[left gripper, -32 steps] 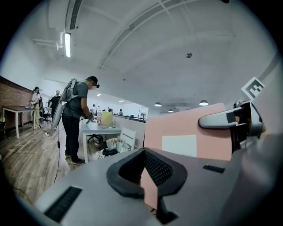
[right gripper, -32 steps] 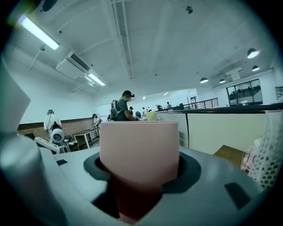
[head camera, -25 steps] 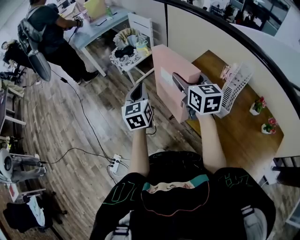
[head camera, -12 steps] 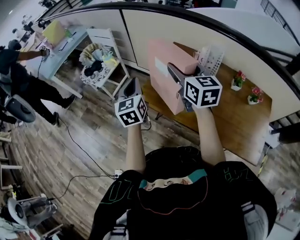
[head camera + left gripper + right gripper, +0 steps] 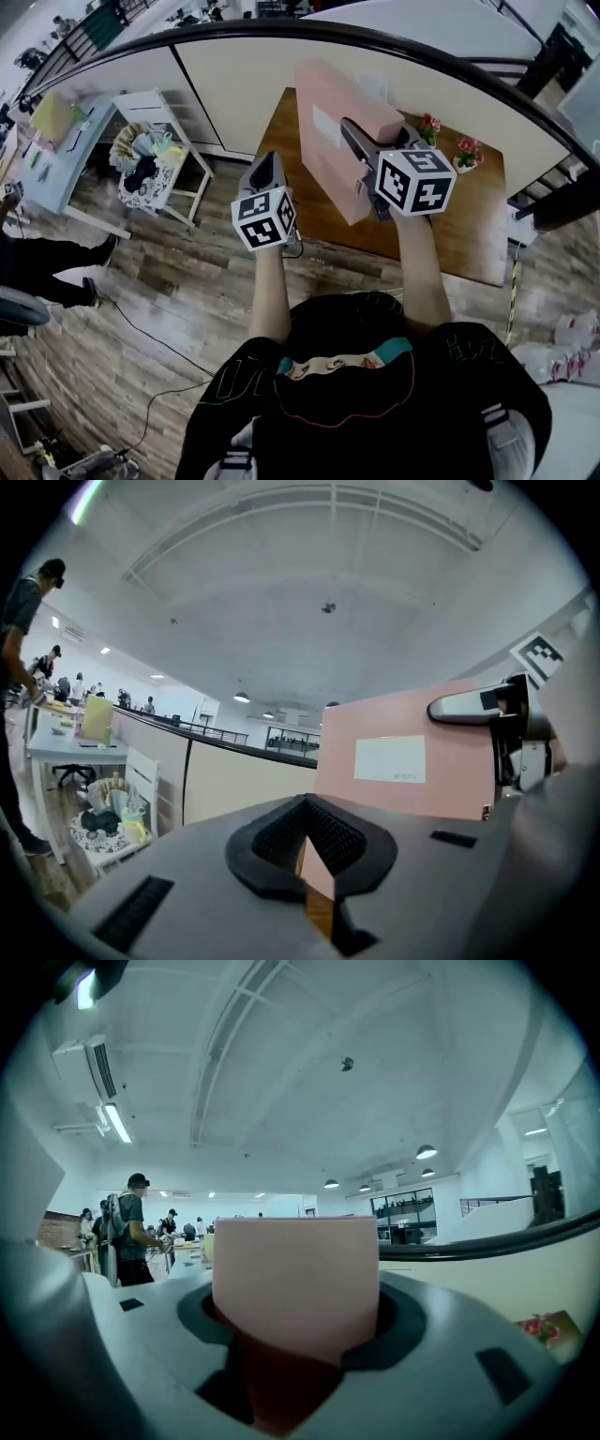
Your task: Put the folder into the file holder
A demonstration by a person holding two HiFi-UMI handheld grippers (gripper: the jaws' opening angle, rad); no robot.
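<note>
1. The right gripper (image 5: pixel 358 150) has its jaws clamped on the pink folder (image 5: pixel 323 108), upright at upper centre above the table (image 5: pixel 450 225).
2. The left gripper (image 5: pixel 264 176) has its jaws together, empty.
3. The file holder is not discernible. Advised: locate it first, then lower the folder vertically and squarely.

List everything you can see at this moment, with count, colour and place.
folder: one, pink with a white label, held up by the table's left end
table: one, brown wood, against the partition
flower pots: two, small, red-pink blooms, table's back right
partition: one, cream with a dark top rail, behind the table
chair: one, white, cluttered, left of the table
desk: one, pale blue, far left
bystander: one, dark trousers, left edge
floor: wood planks
file holder: not clearly visible
left gripper: grey, shut, empty
right gripper: grey, shut on the folder
</note>
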